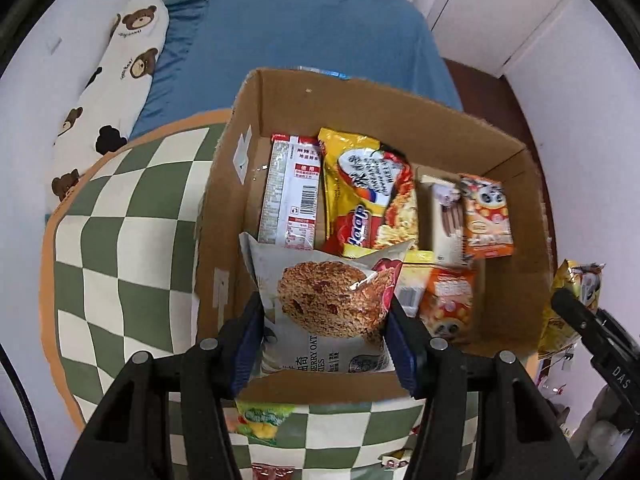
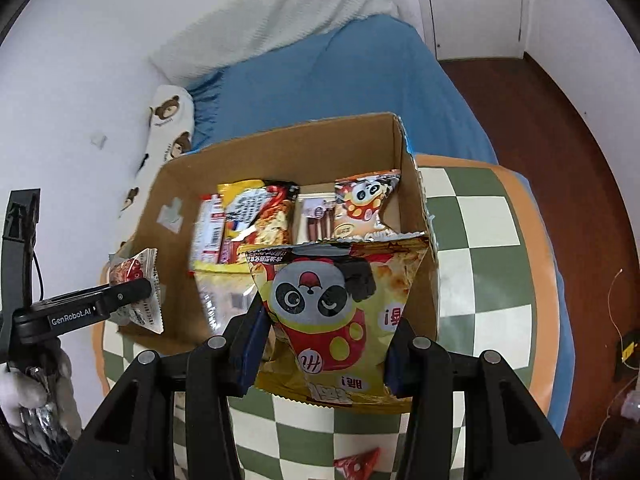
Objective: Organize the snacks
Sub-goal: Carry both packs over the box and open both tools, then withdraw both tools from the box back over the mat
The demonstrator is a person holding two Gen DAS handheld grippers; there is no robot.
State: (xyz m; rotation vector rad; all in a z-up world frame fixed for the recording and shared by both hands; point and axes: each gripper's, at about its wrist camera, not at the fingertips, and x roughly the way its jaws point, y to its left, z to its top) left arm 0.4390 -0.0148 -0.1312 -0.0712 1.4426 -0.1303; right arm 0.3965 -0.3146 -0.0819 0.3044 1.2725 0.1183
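Left wrist view: one cardboard box (image 1: 400, 120) on a green-and-white checked cushion (image 1: 132, 240), on a bed with a blue sheet (image 1: 300, 32). Inside, counted: one white-and-red packet (image 1: 292, 192), one yellow noodle packet (image 1: 368, 196), one pale stick-biscuit box (image 1: 442, 216), two small orange panda packets (image 1: 486, 216), and at least one more packet half hidden under the front ones. The left gripper (image 1: 322, 336) is clamped on an oat cookie bag (image 1: 320, 308), which hangs over the box's near-left corner, above the near wall. One bear-print pillow (image 1: 116, 92) lies along the wall.

Right wrist view: the right gripper (image 2: 324, 354) is clamped on one large yellow panda snack bag (image 2: 340, 300), over the box's near-right corner. Only this view shows a small red triangular packet (image 2: 358, 464) on the cushion in front. Only the left view shows a green-and-yellow packet (image 1: 260, 420) on the cushion below the box.

Box interior: bare floor along the left wall and back-right corner; top edges open.
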